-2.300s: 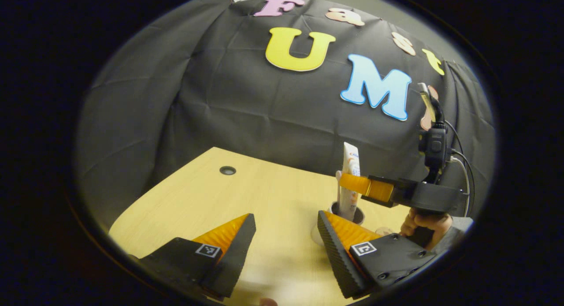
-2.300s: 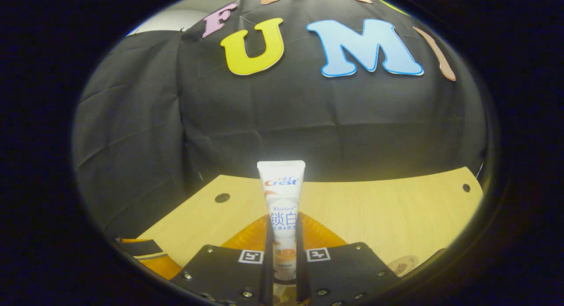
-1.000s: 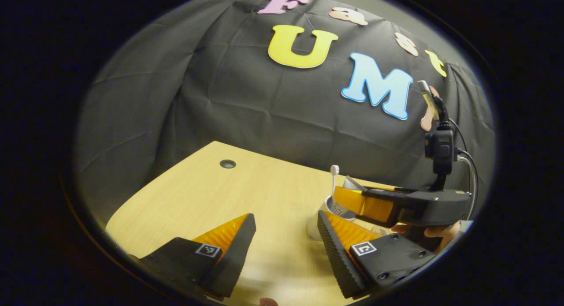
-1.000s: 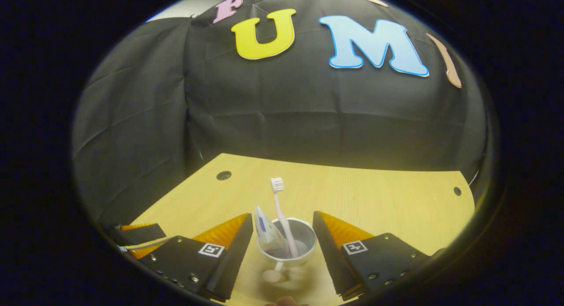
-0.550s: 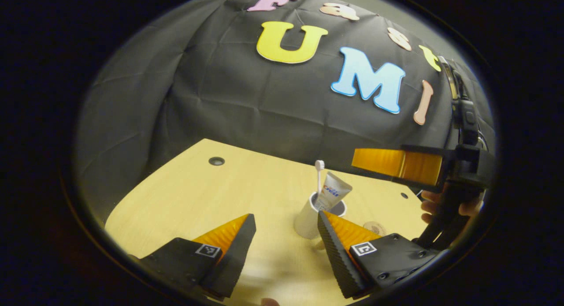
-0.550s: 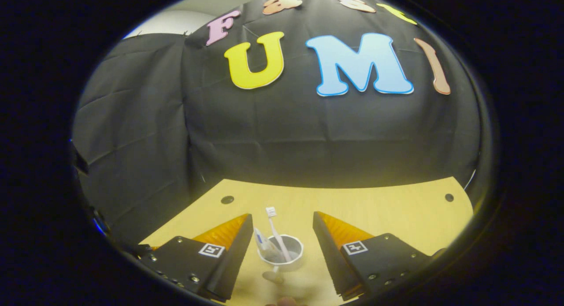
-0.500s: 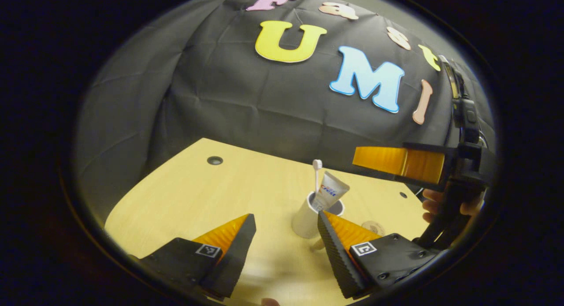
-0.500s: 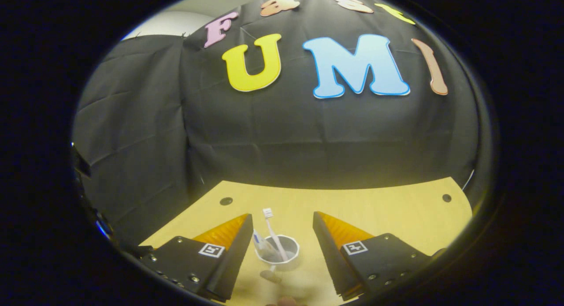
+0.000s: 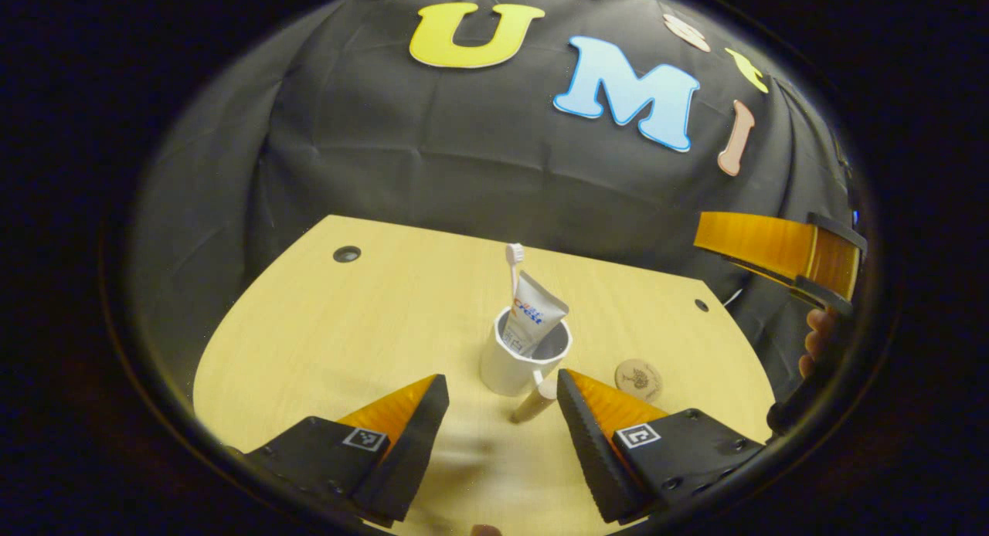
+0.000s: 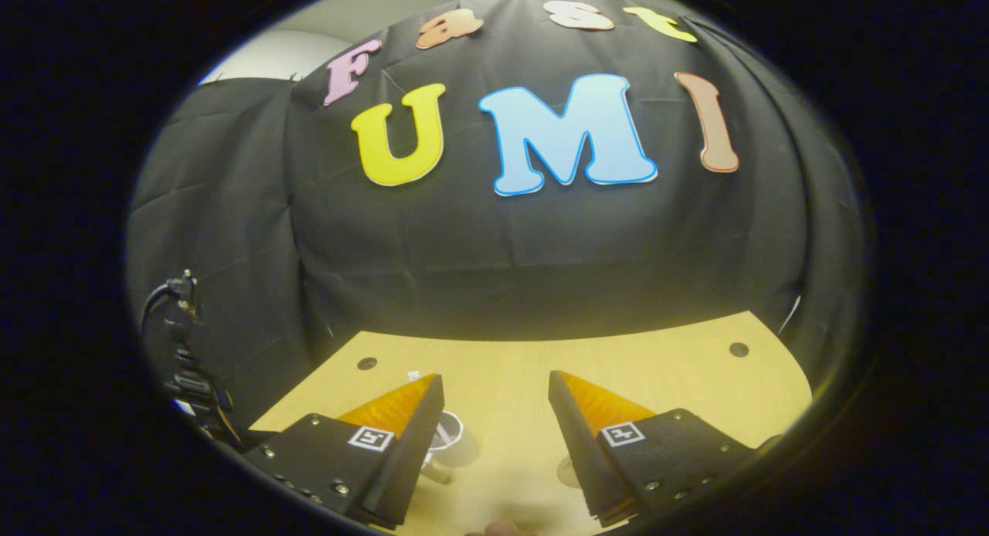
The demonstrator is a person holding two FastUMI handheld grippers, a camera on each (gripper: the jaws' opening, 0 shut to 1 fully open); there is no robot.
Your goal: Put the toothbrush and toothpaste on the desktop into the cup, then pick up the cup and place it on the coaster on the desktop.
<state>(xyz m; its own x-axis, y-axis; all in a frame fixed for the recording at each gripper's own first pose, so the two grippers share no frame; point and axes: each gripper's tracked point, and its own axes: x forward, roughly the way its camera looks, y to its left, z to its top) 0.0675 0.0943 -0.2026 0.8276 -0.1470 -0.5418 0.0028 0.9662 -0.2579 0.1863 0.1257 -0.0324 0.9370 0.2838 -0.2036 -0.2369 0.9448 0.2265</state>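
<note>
Between my left claw's [image 9: 498,412] spread fingers the white cup [image 9: 519,360] stands upright on the tabletop [image 9: 340,343], just ahead of the tips and holding nothing of mine — the claw is empty. The toothbrush [image 9: 514,264] and the toothpaste [image 9: 531,318] both stand in the cup, leaning toward its far rim, so I judge the loading step done and the cup pick-up as the step in hand. My right claw [image 10: 494,412] is spread and empty too, raised over the tabletop; I see it again at the right edge of the left gripper view, well apart from the cup, with a hand [image 9: 815,343] beneath it. Just right of the cup lies the round coaster [image 9: 638,380], near but not touching. A small tan object lies at the cup's base; I cannot tell what it is. Next I would close on the cup's wall, lift it level — the contents are top-heavy — and set it on the coaster.
</note>
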